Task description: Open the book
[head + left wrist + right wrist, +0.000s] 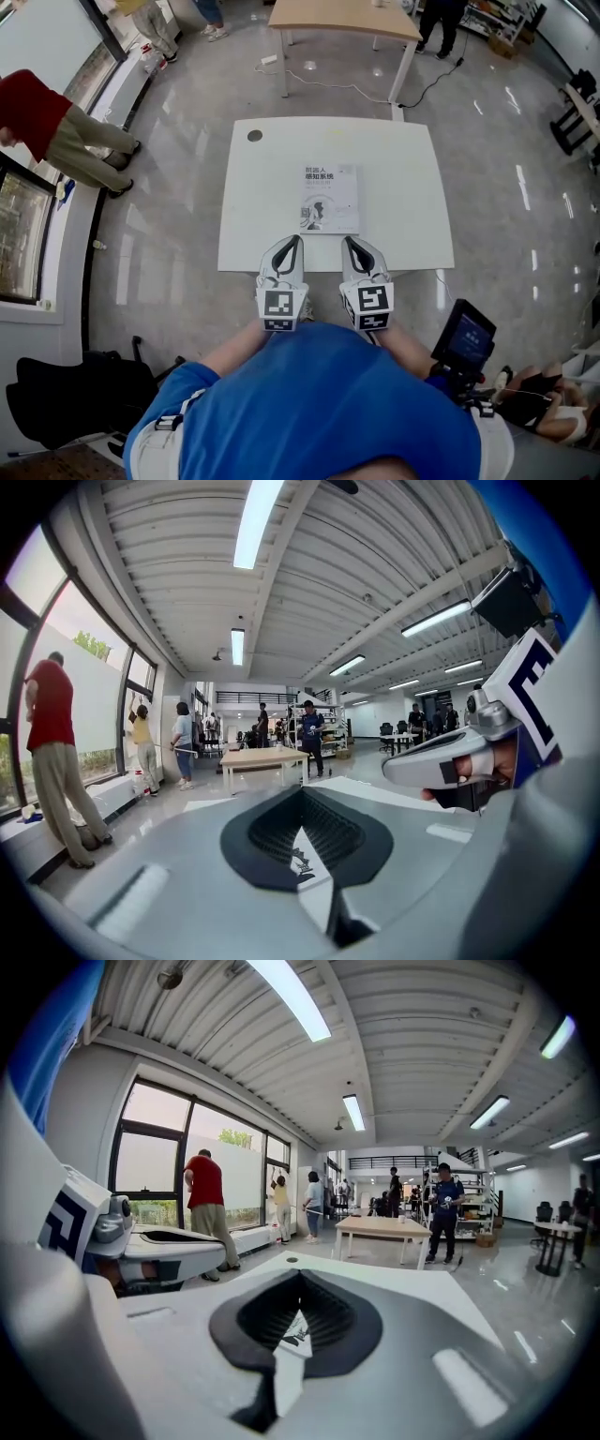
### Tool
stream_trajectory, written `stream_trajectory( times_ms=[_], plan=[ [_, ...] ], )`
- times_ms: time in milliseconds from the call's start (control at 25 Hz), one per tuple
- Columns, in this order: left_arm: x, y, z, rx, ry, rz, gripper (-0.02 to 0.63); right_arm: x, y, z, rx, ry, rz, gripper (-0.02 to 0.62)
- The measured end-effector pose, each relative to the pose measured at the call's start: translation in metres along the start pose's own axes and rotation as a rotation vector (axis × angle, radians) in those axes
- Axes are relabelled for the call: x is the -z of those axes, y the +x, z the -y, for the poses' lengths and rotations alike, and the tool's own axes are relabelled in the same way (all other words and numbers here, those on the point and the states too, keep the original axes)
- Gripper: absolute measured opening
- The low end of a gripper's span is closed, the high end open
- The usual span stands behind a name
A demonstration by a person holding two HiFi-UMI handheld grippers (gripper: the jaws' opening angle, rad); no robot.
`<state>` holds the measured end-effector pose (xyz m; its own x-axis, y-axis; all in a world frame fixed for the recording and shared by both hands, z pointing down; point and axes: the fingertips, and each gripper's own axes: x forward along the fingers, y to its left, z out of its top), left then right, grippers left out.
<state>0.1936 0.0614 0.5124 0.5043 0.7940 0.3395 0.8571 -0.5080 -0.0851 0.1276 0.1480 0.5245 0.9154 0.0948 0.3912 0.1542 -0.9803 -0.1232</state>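
Observation:
A closed white book (330, 197) with dark print on its cover lies flat on the white table (403, 187), a little toward the near side. My left gripper (296, 240) and right gripper (346, 240) hover side by side over the table's near edge, tips pointing at the book's near edge and just short of it. Both are shut with nothing held. In the left gripper view the left gripper (302, 797) frames a slice of the book (305, 860) through its jaw window. The right gripper view shows the same for the right gripper (298, 1279), and the book (294, 1331).
A round dark hole (255, 135) marks the table's far left corner. Beyond stands a wooden table (342, 19) with a cable on the floor. People stand by the windows at left (56, 131). A black bag (75, 398) and a screen device (464, 339) lie beside me.

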Motion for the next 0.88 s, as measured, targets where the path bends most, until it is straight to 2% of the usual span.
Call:
stream_trajectory(
  times_ms=[240,520,880],
  plan=[
    [0.010,0.034,-0.013,0.067,-0.012,-0.009,0.006,0.007,0.034,0.013,0.059,0.014,-0.051,0.003],
    [0.034,0.071,-0.006,0.119,0.004,-0.036,0.006,0.047,0.054,0.045,0.118,0.031,-0.154,0.003],
    [0.070,0.069,-0.008,0.129,0.060,-0.153,0.006,0.074,0.054,0.047,0.137,0.074,-0.208,0.003]
  ],
)
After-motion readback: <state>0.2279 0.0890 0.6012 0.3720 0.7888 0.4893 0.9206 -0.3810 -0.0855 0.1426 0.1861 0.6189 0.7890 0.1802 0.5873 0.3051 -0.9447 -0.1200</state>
